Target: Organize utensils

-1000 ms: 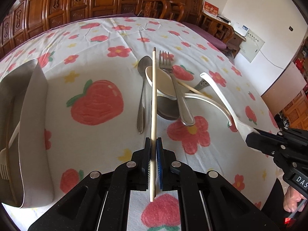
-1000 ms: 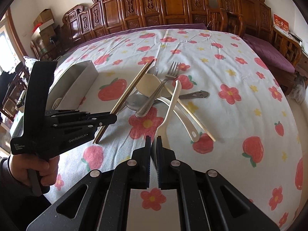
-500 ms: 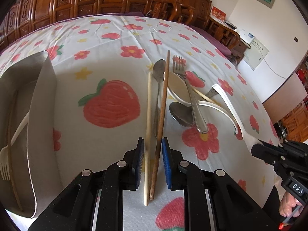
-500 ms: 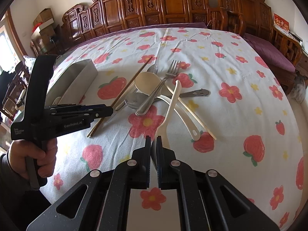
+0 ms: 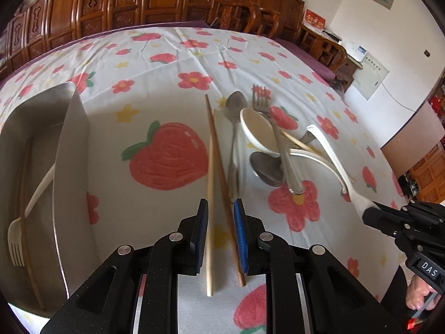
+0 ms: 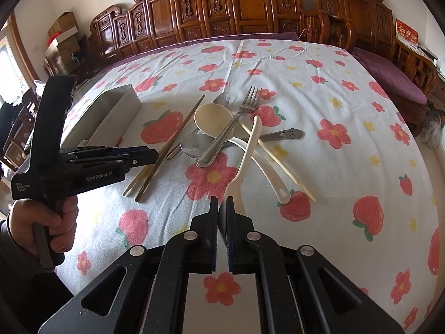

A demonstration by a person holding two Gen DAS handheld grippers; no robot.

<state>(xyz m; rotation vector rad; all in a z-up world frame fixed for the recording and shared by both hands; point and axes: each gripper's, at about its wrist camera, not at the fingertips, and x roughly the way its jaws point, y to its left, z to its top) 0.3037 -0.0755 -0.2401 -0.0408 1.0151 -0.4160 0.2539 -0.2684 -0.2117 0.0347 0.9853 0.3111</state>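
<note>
Two wooden chopsticks [image 5: 210,194] [image 6: 155,161], one pale and one darker, lie side by side on the strawberry tablecloth. My left gripper [image 5: 221,208] [image 6: 155,154] straddles their near ends with its blue pads apart, not pressing on them. My right gripper [image 6: 222,203] [image 5: 367,214] is shut on the wide end of a white plastic utensil [image 6: 247,150] [image 5: 331,156], whose far end rests across the pile. That pile holds a metal fork [image 6: 230,128], metal spoons [image 5: 267,167] and a beige spoon [image 6: 212,117].
A metal tray [image 5: 69,139] [image 6: 116,105] stands at the left with a white plastic fork [image 5: 16,239] and a chopstick [image 5: 25,194] inside. A loose pale chopstick [image 6: 278,161] and a flat metal utensil [image 6: 286,133] lie right of the pile. Carved wooden chairs ring the table.
My left gripper's jaws have parted and the chopsticks it held raised now lie flat on the cloth, spread slightly apart. The right gripper and its white utensil have not moved.
</note>
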